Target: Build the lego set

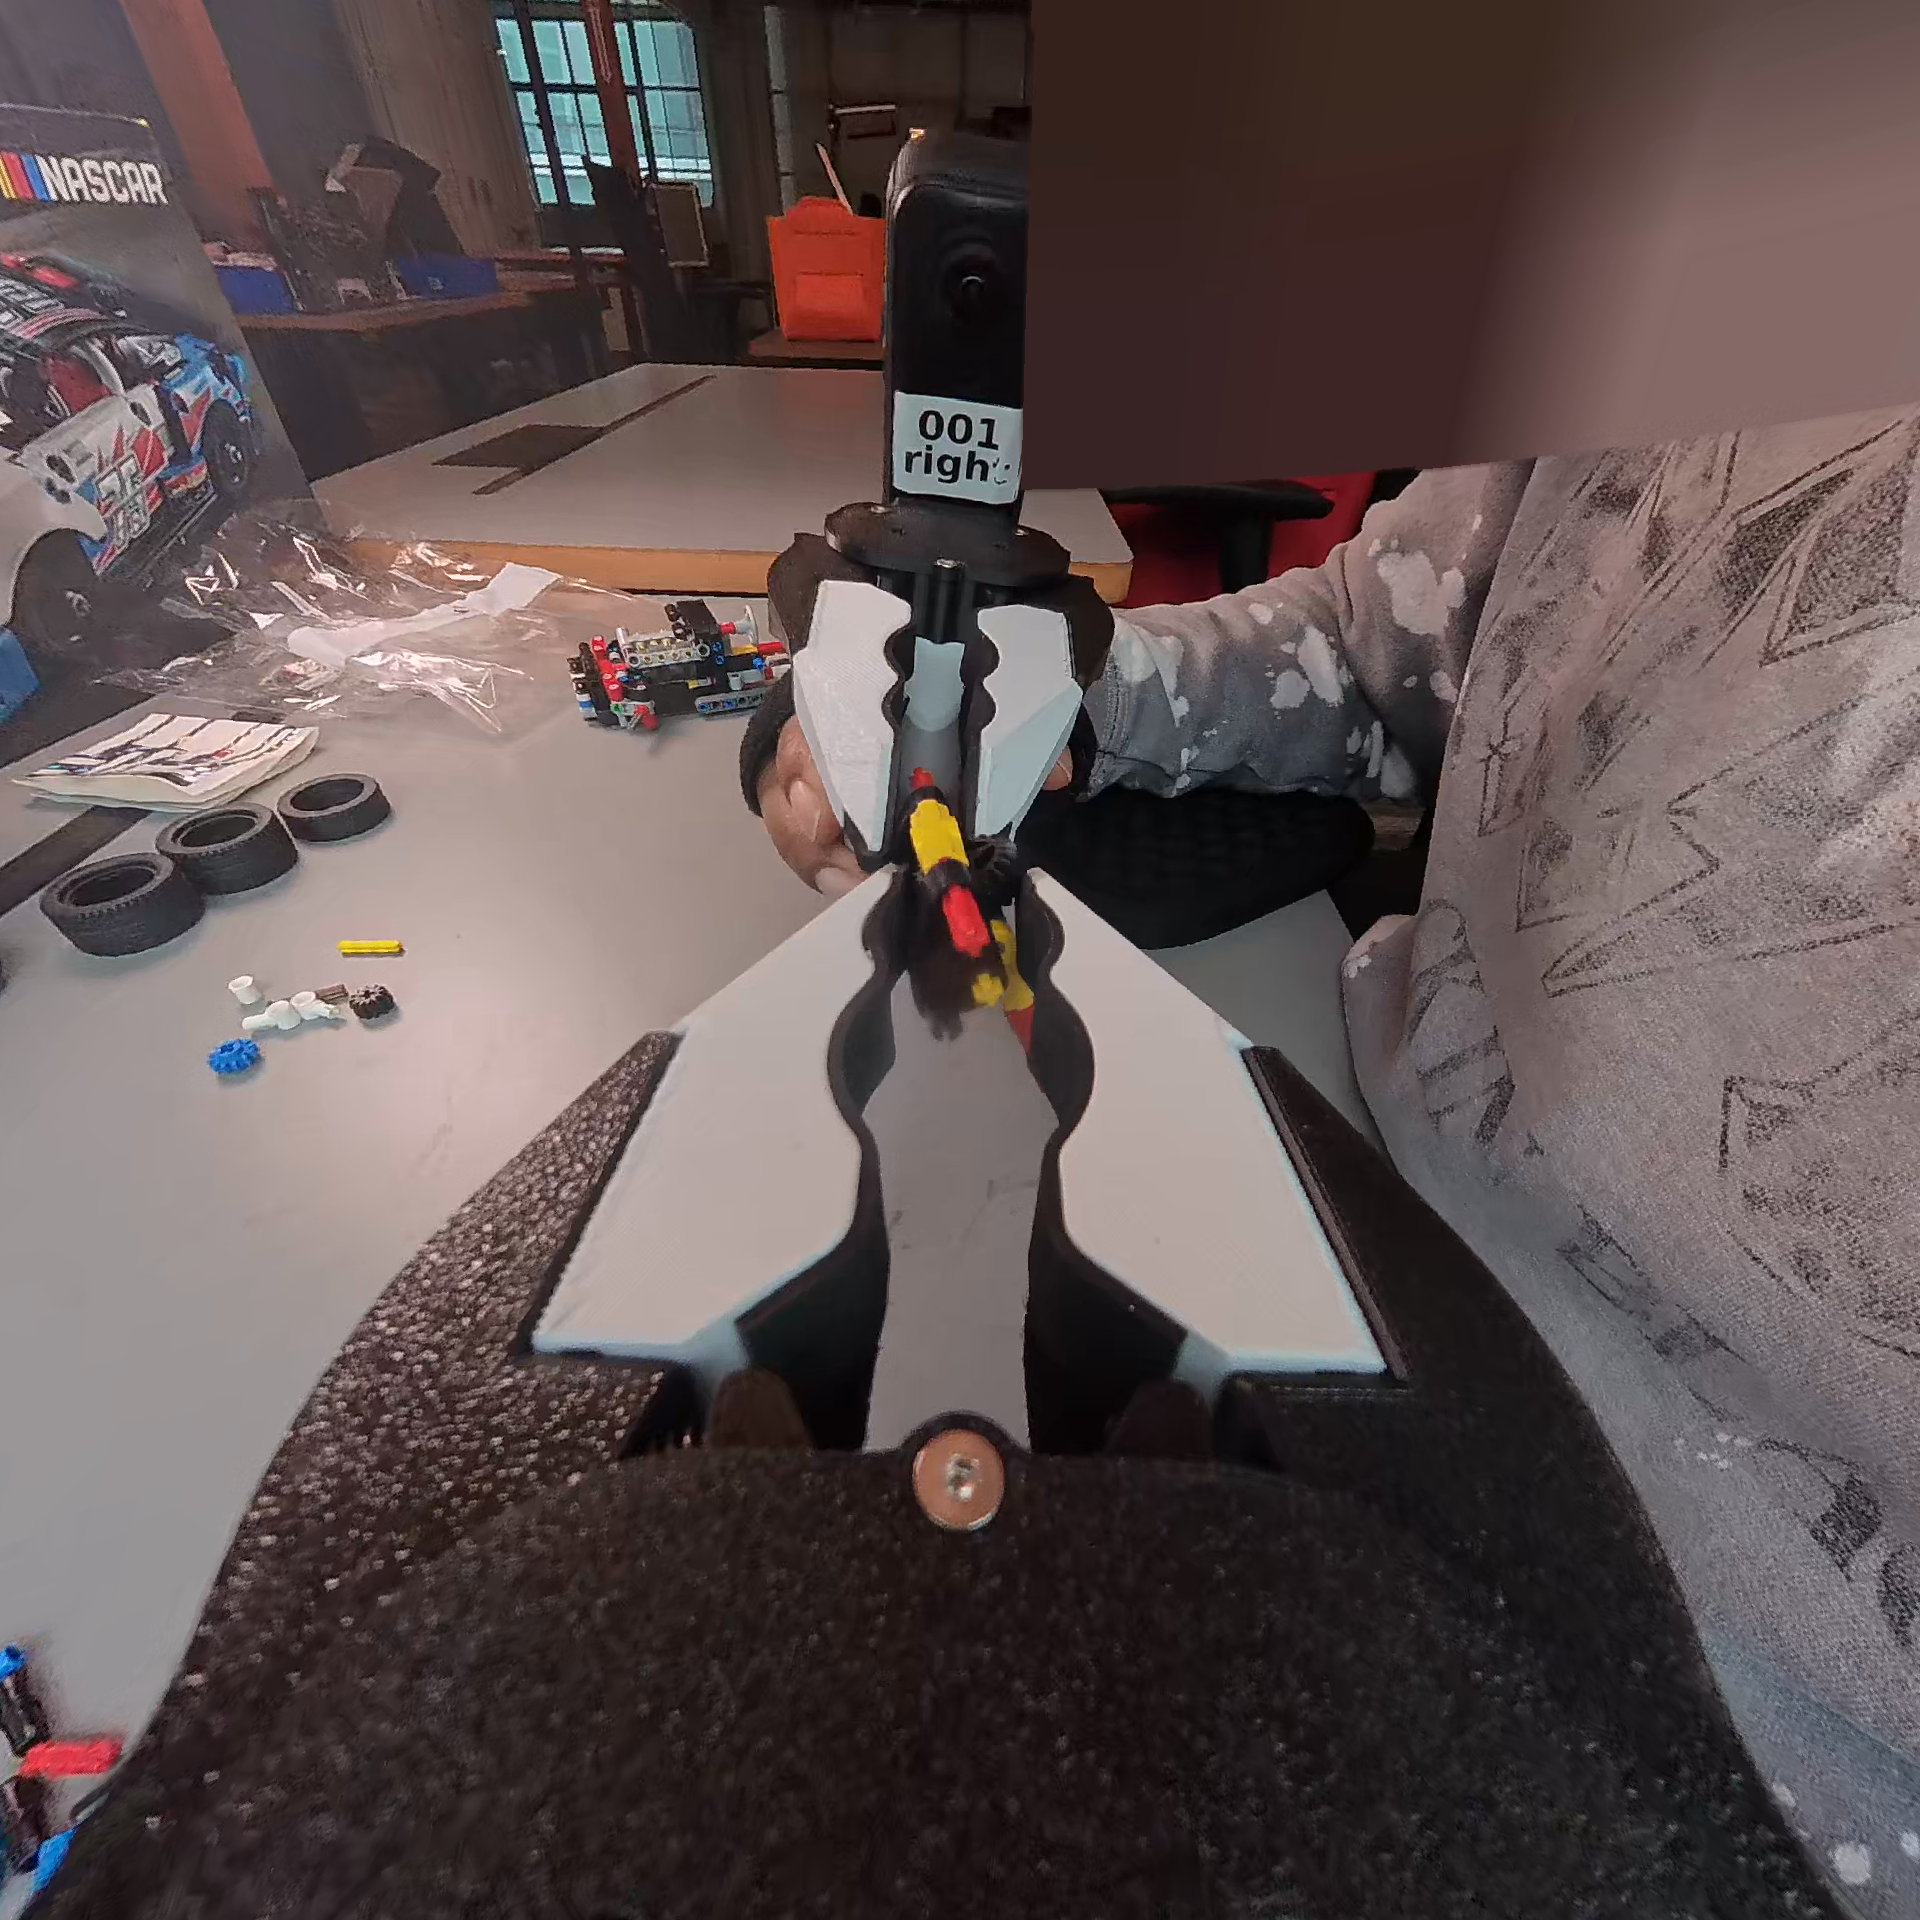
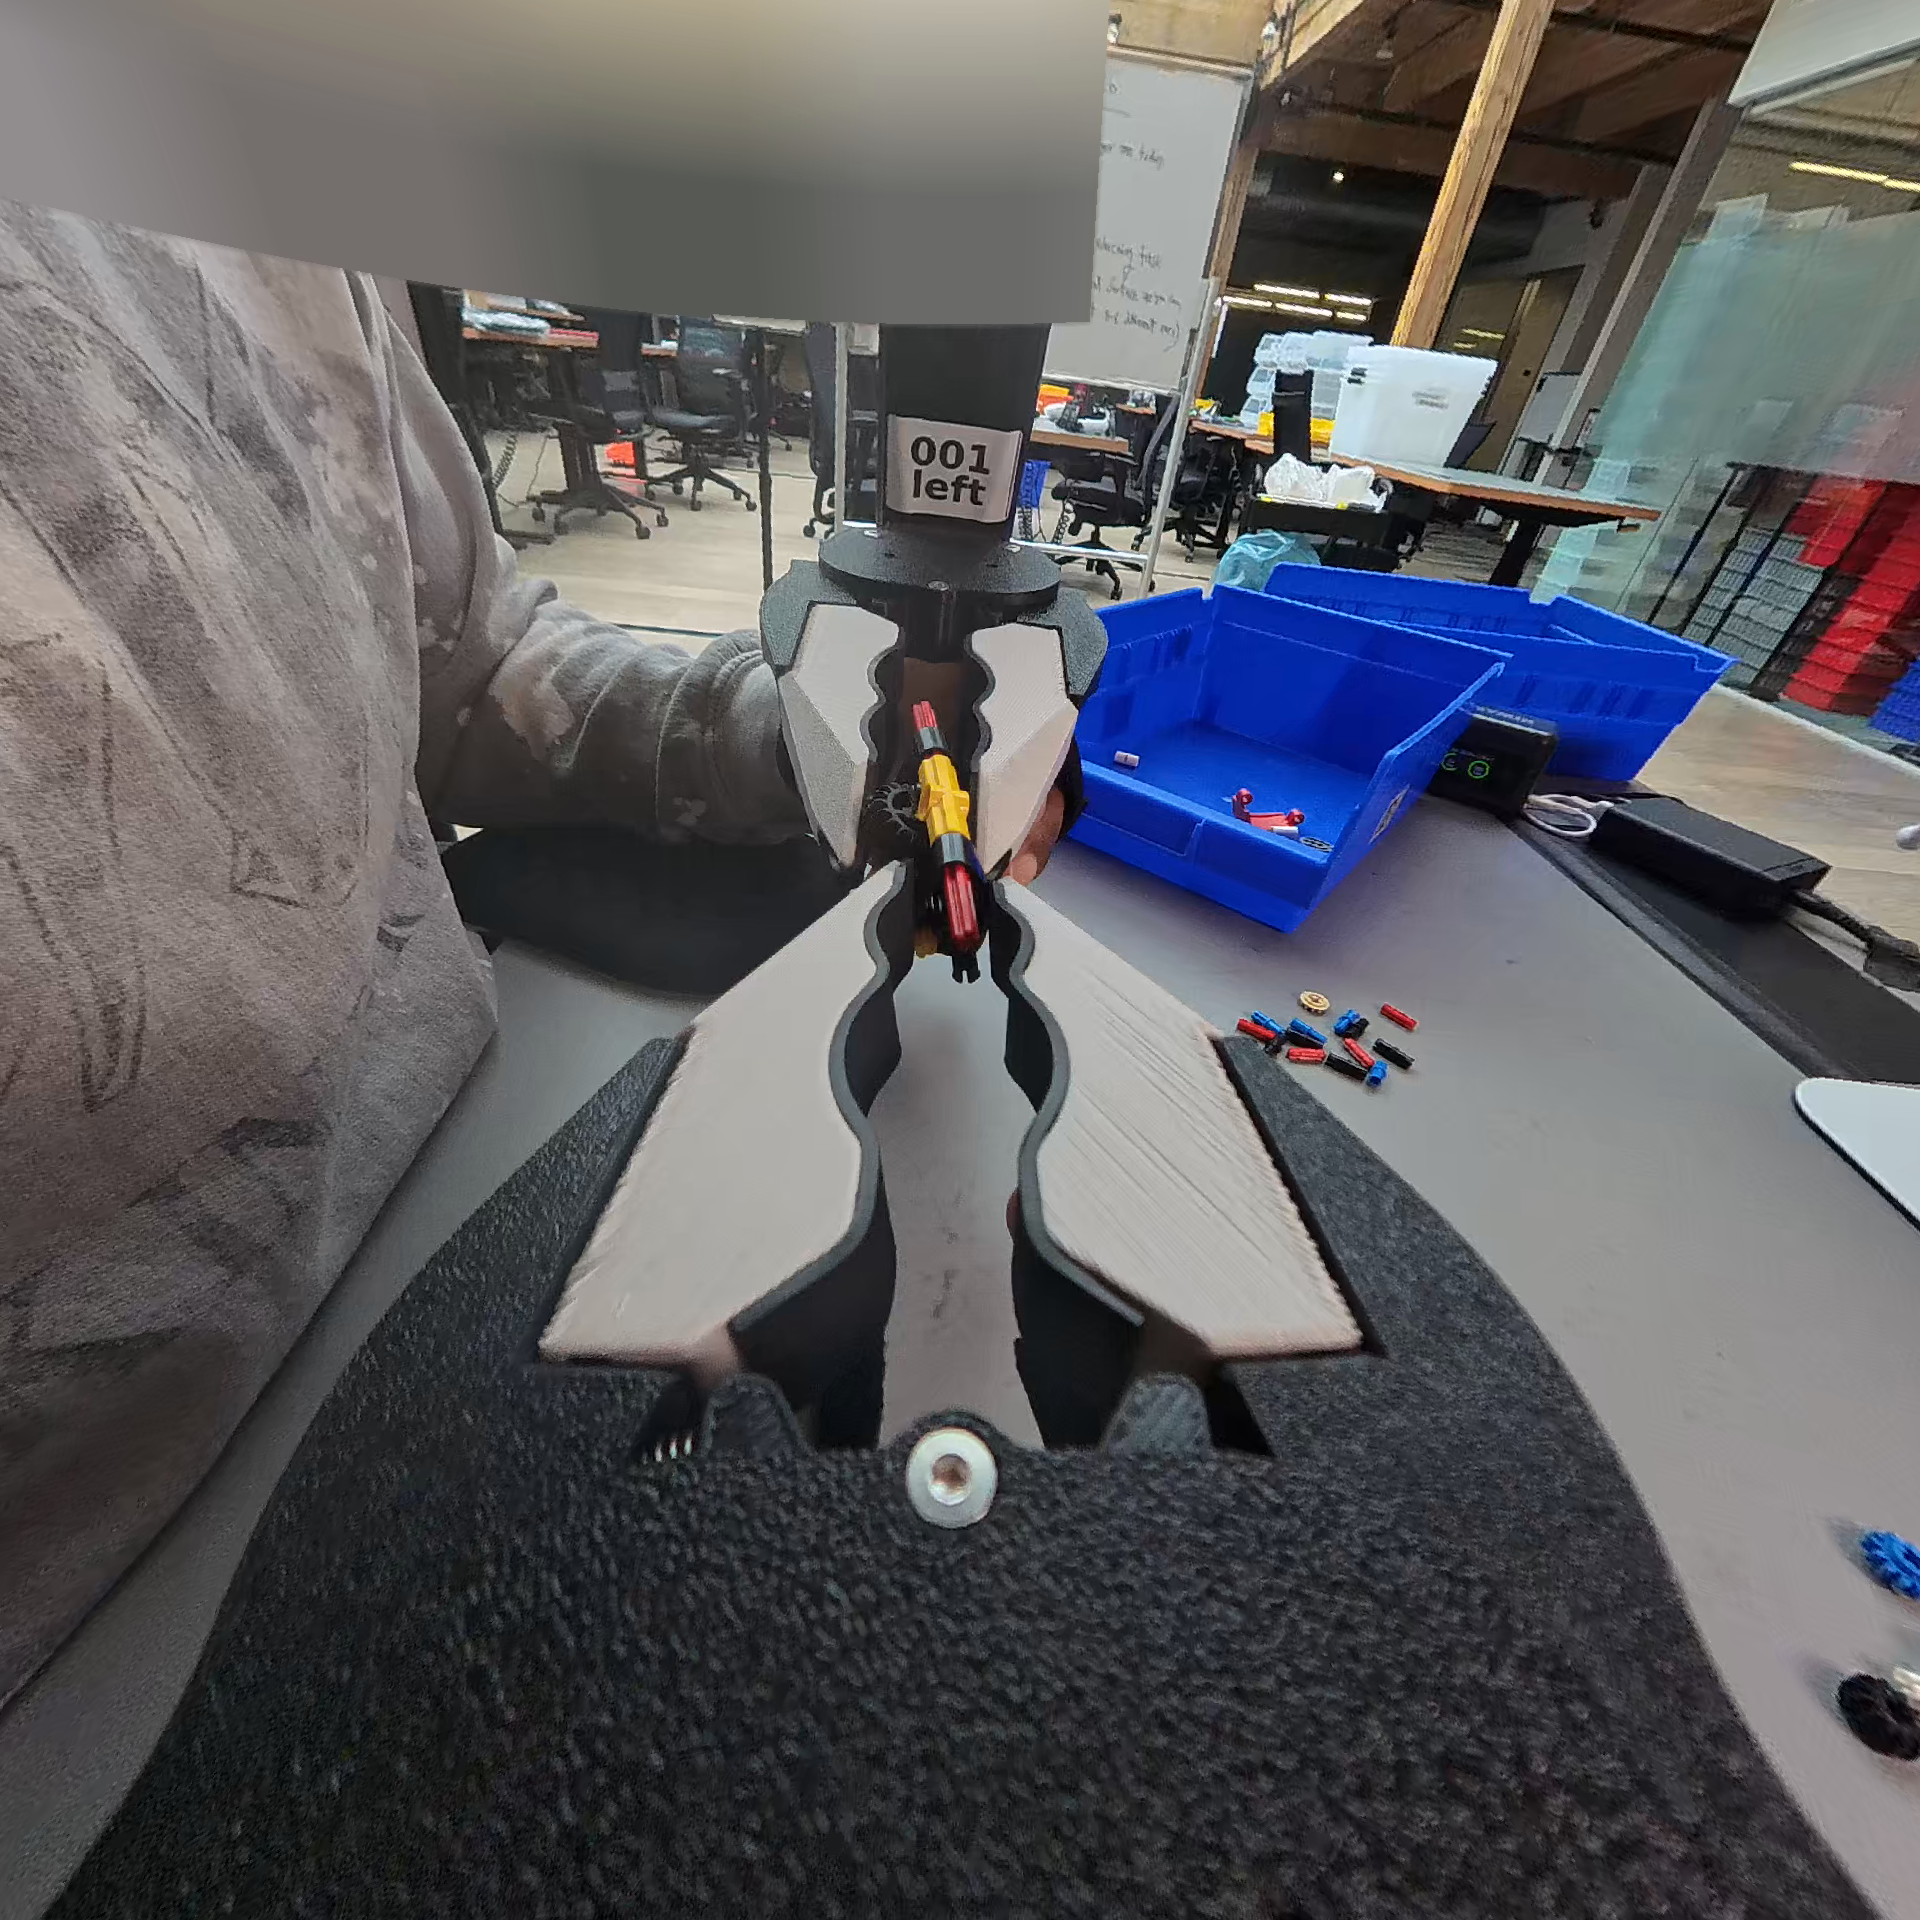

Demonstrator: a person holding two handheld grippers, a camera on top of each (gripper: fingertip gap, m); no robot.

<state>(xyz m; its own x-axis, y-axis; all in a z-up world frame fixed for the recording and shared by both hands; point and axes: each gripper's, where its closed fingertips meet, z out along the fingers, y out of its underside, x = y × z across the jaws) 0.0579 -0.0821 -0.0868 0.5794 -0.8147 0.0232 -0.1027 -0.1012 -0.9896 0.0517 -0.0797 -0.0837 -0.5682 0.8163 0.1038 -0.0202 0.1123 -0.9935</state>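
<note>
A: How do I finish this step well?

B: Your left hand-held gripper (image 1: pixel 961 940) and your right hand-held gripper (image 2: pixel 951 925) meet tip to tip above the desk (image 1: pixel 520 1195). Both are pressed together on the same small axle piece (image 1: pixel 951 883), a red, yellow and black stick with a black gear on its side. I think you are joining parts along this axle. Keep both grippers in one line, push straight and slowly, and do not twist, or the piece can slip out.

A: Where is the rest, and how many?

B: The half-built chassis (image 1: pixel 670 665) lies behind, near the plastic bags (image 1: pixel 364 634). I count three tires (image 1: pixel 223 847), one yellow axle (image 1: pixel 370 947), one blue gear (image 1: pixel 234 1058), one black gear (image 1: pixel 371 1002) and some white pins that I cannot count. By your right side are two blue bins (image 2: pixel 1278 748) and a heap of small red, blue and black pins (image 2: pixel 1335 1044), too small to count surely.
</note>
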